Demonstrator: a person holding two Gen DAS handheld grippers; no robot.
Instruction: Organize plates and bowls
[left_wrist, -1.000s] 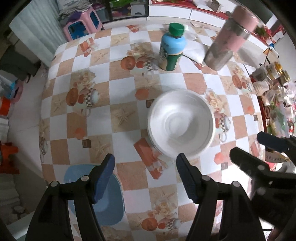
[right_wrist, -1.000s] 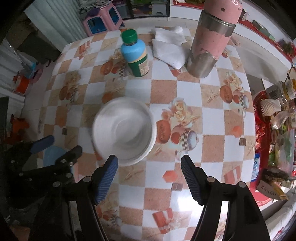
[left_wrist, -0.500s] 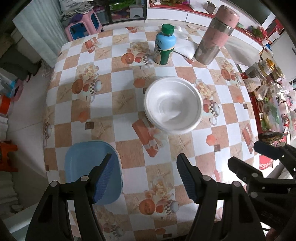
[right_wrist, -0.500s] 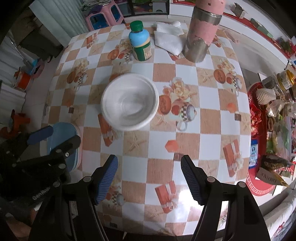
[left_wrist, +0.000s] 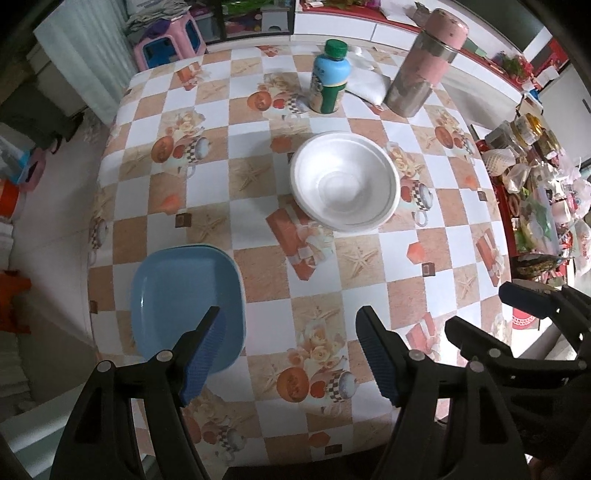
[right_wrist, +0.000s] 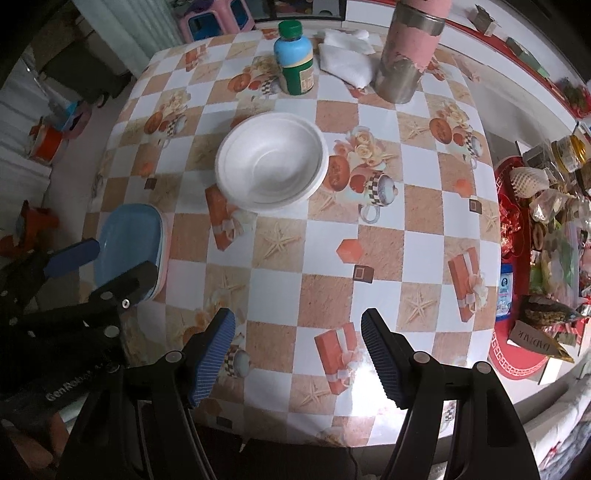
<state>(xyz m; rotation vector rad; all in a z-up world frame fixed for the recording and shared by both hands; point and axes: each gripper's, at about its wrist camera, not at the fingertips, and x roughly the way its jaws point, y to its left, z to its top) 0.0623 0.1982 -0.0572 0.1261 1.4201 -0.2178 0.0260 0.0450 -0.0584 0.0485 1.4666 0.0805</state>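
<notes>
Both claws have pulled up and back toward the near table edge since a second ago, so more tabletop shows now. My left gripper (left_wrist: 290, 354) has just been opening a bit further: jaws wide, nothing between them, hanging over the near edge beside the blue plates (left_wrist: 186, 299). My right gripper (right_wrist: 297, 356) is equally wide and empty, pointing down at bare checkered tablecloth (right_wrist: 376, 236). Plates look stacked at the near-left corner, white foam bowls (left_wrist: 345, 186) nested mid-table, well apart. My read: each kind is grouped, hence both claws clear. Green-capped bottle (left_wrist: 328, 77), pink thermos (left_wrist: 424, 61) and white cloth (right_wrist: 345, 62) sit at the far edge, untouched.
</notes>
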